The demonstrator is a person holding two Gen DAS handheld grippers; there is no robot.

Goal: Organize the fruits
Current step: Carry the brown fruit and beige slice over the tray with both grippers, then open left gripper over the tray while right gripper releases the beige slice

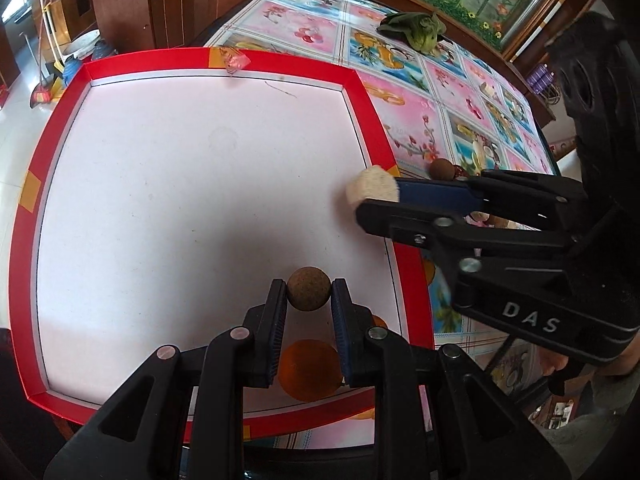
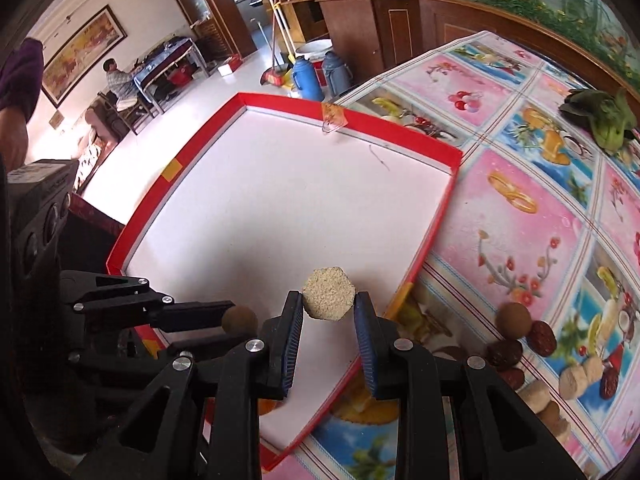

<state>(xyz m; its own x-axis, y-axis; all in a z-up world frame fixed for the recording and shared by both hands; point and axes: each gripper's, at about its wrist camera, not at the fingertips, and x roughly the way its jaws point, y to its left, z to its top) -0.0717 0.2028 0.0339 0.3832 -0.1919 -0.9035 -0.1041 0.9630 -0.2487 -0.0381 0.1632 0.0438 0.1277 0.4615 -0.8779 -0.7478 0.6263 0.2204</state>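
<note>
Left tool clamped on small brown ball, held over near edge of white floor of red-walled box. Right tool clamped on pale, grainy six-sided piece, held above right side of same box, close to wall. Box otherwise bare inside, resting on desk under flower-and-fruit print cover. Beside box on desk: one brown ball, dark red dried fruits, pale chunks, grouped close together. Green leafy vegetable well apart, at far side.
</note>
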